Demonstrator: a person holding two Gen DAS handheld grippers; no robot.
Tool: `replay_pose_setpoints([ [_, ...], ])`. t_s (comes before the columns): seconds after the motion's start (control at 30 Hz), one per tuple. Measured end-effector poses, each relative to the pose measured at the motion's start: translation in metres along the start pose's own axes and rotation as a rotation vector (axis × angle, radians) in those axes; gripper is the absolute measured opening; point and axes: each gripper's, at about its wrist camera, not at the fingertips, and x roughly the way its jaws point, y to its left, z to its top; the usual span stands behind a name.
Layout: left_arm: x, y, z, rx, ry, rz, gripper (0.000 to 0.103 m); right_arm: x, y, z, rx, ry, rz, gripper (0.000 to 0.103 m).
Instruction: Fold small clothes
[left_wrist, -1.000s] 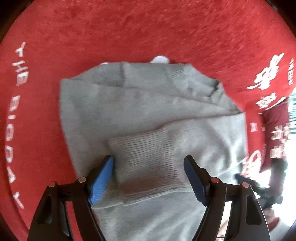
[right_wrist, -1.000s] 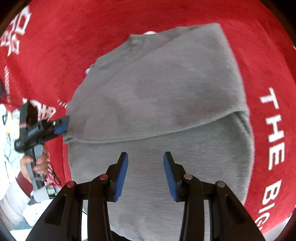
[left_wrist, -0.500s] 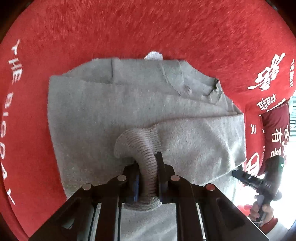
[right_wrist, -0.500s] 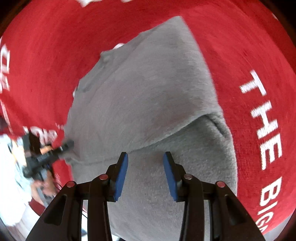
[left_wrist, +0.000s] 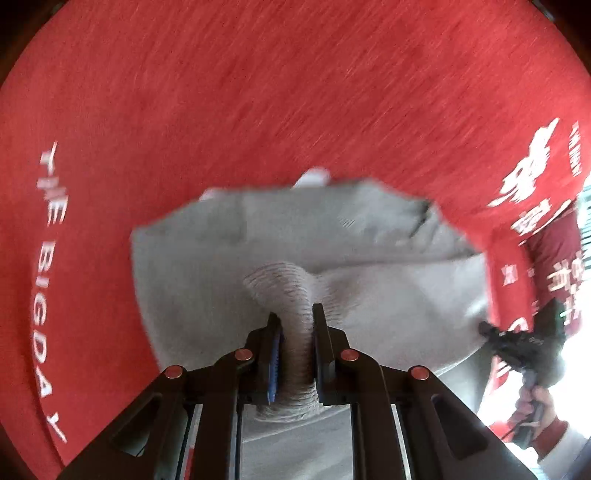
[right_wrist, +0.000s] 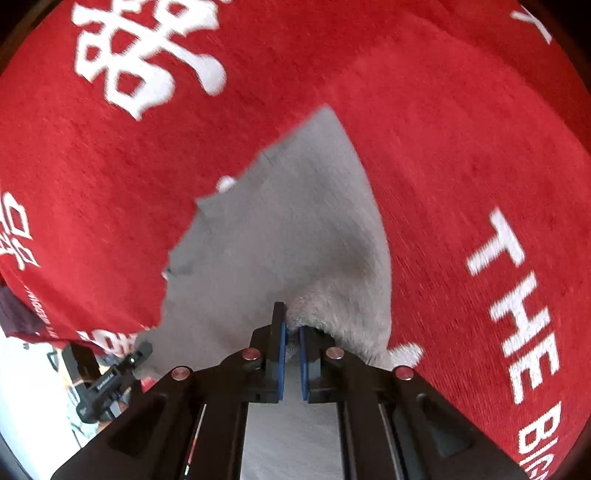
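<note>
Left wrist: left claw (left_wrist: 295, 325) pinches sweater (left_wrist: 369, 302) cuff; right claw (right_wrist: 291, 328) apparently clamps its hem.

Two close downward views, shared sweater (left_wrist: 229, 258)

We read domestic or staged tabletop spot, exact room unclear. Desk under red plush cloth (left_wrist: 295, 92) with white print: "THE BIG DAY" lettering (right_wrist: 513, 295) right of right claw (right_wrist: 291, 332), large Chinese characters (right_wrist: 147, 59) far left above it. Festive, wedding-style cloth. Beyond cloth edge, lower left of that claw, bright blurred floor only.
</note>
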Motion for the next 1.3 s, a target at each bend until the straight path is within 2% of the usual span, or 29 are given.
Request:
replay_pose_setpoints([
  [0.07, 0.011, 0.011, -0.013, 0.003, 0.037, 0.061, 0.016, 0.004, -0.010, -0.006, 0.015, 0.016, 0.008, 0.008],
  [0.13, 0.005, 0.019, -0.022, -0.002, 0.004, 0.070, 0.018, 0.000, -0.014, -0.008, 0.020, 0.016, 0.020, 0.009],
  [0.17, 0.002, 0.021, -0.023, -0.009, 0.015, 0.095, 0.018, -0.002, -0.014, -0.008, 0.016, 0.019, 0.015, 0.010],
  [0.23, -0.005, 0.024, -0.024, -0.010, 0.029, 0.131, 0.018, -0.007, -0.010, -0.008, -0.012, 0.035, -0.011, 0.016],
  [0.27, -0.012, 0.025, -0.025, -0.007, 0.019, 0.156, 0.018, -0.008, -0.006, -0.009, -0.030, 0.040, -0.026, 0.023],
  [0.3, -0.019, 0.026, -0.026, -0.006, 0.009, 0.171, 0.018, -0.011, -0.001, -0.011, -0.057, 0.043, -0.047, 0.035],
  [0.33, -0.025, 0.028, -0.028, -0.010, 0.003, 0.180, 0.031, -0.015, 0.005, -0.013, -0.084, 0.044, -0.067, 0.040],
  [0.37, -0.031, 0.030, -0.030, -0.018, 0.000, 0.188, 0.050, -0.015, 0.010, -0.015, -0.100, 0.043, -0.077, 0.043],
  [0.4, -0.036, 0.032, -0.032, -0.027, -0.006, 0.204, 0.089, -0.018, 0.014, -0.019, -0.122, 0.046, -0.086, 0.043],
  [0.43, -0.044, 0.031, -0.035, -0.029, -0.037, 0.241, 0.094, -0.021, 0.018, -0.023, -0.142, 0.051, -0.094, 0.043],
  [0.53, -0.050, 0.028, -0.044, -0.019, -0.037, 0.252, 0.094, -0.022, 0.025, -0.035, -0.166, 0.068, -0.107, 0.043],
  [0.63, -0.044, 0.022, -0.055, -0.022, -0.003, 0.274, 0.094, -0.016, 0.033, -0.045, -0.196, 0.094, -0.121, 0.043],
  [0.73, -0.033, 0.005, -0.071, 0.007, 0.036, 0.345, 0.094, -0.012, 0.038, -0.055, -0.233, 0.123, -0.134, 0.043],
  [0.77, -0.029, -0.003, -0.075, 0.014, 0.042, 0.357, 0.094, -0.012, 0.041, -0.058, -0.250, 0.130, -0.140, 0.047],
  [0.8, -0.029, -0.007, -0.078, 0.019, 0.039, 0.362, 0.094, -0.012, 0.043, -0.061, -0.275, 0.137, -0.152, 0.054],
  [0.83, -0.032, -0.010, -0.081, 0.023, 0.021, 0.371, 0.094, -0.012, 0.044, -0.064, -0.297, 0.140, -0.163, 0.056],
  [0.9, -0.030, -0.015, -0.078, 0.009, -0.013, 0.403, 0.094, -0.014, 0.048, -0.066, -0.339, 0.136, -0.184, 0.056],
  [0.97, -0.030, -0.006, -0.073, -0.048, -0.028, 0.421, 0.094, -0.015, 0.046, -0.061, -0.340, 0.126, -0.184, 0.056],
  [1.03, -0.029, 0.009, -0.068, -0.115, -0.023, 0.397, 0.094, -0.016, 0.034, -0.047, -0.271, 0.100, -0.162, 0.056],
  [1.1, -0.028, 0.031, -0.064, -0.211, -0.013, 0.338, 0.094, -0.016, 0.022, -0.034, -0.192, 0.066, -0.141, 0.056],
  [1.2, -0.020, 0.053, -0.064, -0.308, 0.019, 0.241, 0.083, -0.026, 0.005, -0.012, -0.066, -0.009, -0.095, 0.056],
  [1.3, -0.019, 0.059, -0.063, -0.303, 0.016, 0.192, 0.083, -0.040, 0.003, -0.005, -0.057, -0.048, -0.067, 0.056],
])
